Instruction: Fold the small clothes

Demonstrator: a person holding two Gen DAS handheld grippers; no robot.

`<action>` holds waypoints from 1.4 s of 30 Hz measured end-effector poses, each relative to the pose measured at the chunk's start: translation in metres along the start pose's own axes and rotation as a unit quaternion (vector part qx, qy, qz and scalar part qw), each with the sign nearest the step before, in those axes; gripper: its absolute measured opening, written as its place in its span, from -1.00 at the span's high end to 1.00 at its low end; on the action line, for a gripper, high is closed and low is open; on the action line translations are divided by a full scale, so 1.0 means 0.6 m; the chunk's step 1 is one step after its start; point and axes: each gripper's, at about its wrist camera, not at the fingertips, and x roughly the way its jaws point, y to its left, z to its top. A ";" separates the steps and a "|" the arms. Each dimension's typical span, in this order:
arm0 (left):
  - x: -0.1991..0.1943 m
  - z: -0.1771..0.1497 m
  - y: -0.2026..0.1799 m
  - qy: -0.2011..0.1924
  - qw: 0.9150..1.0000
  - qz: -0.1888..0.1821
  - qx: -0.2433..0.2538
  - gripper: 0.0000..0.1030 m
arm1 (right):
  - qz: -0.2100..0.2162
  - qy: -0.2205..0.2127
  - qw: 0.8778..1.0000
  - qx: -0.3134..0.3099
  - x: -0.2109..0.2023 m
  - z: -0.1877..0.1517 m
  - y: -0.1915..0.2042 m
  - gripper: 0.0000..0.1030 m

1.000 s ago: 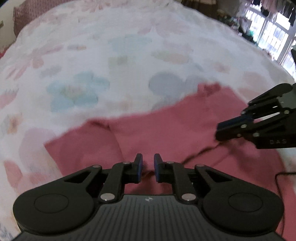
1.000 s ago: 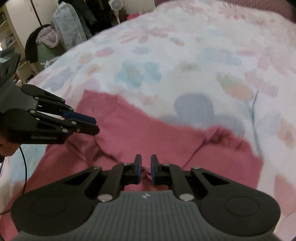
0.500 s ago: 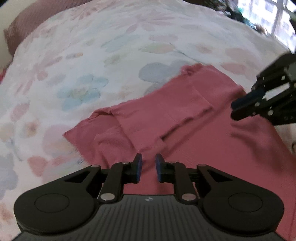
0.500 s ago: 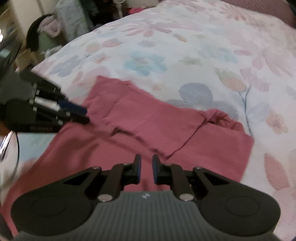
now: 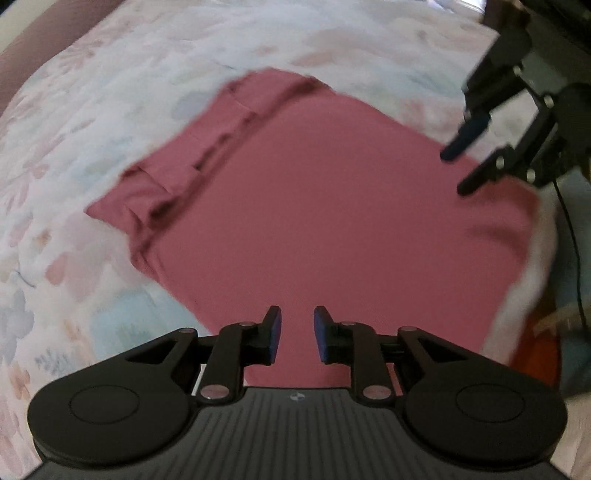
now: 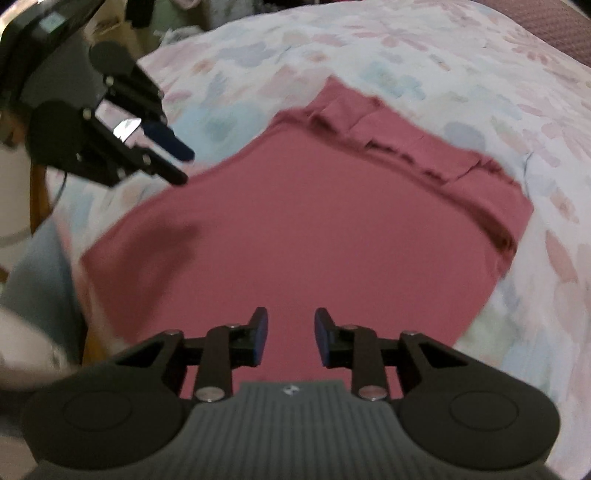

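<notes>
A dusty-red garment (image 5: 325, 206) lies flat on a floral bedspread (image 5: 110, 74), with a folded-over band along its far edge (image 5: 192, 173). It also shows in the right wrist view (image 6: 295, 236). My left gripper (image 5: 297, 334) is open and empty, held above the garment's near part. My right gripper (image 6: 288, 336) is open and empty, above the near part too. Each gripper shows in the other's view, the right gripper (image 5: 461, 170) and the left gripper (image 6: 181, 166), both raised over the garment's side edges.
The bed's near edge drops off at the right in the left wrist view, where a black cable (image 5: 572, 258) hangs. Cluttered furniture and bags (image 6: 110, 22) stand beyond the bed's far left corner. A dark headboard strip (image 6: 554, 29) runs behind the bedspread.
Both grippers have opened and pulled back toward the garment's near part. The sleeves now lie folded along the far edge. The whole body of the garment has come into view.
</notes>
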 end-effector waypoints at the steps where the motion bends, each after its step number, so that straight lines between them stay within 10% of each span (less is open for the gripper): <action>1: -0.003 -0.014 -0.012 0.003 1.000 -0.005 0.006 0.41 | -0.002 0.005 1.000 -0.005 -0.004 -0.021 0.015 0.40; 12: 0.015 -0.121 -0.125 0.064 0.991 -0.047 0.106 0.00 | -0.019 0.062 0.996 -0.065 -0.002 -0.187 0.092 0.12; 24: 0.072 -0.178 -0.169 0.109 0.978 0.037 0.175 -0.20 | -0.053 0.085 0.992 -0.074 0.017 -0.242 0.059 0.24; 33: 0.040 -0.165 -0.115 0.078 0.996 -0.005 0.041 0.82 | -0.054 0.076 0.994 -0.055 0.004 -0.234 0.044 0.81; 42: -0.025 -0.136 -0.059 0.015 1.000 0.012 -0.012 0.94 | -0.081 0.037 0.995 -0.054 -0.035 -0.217 0.029 1.00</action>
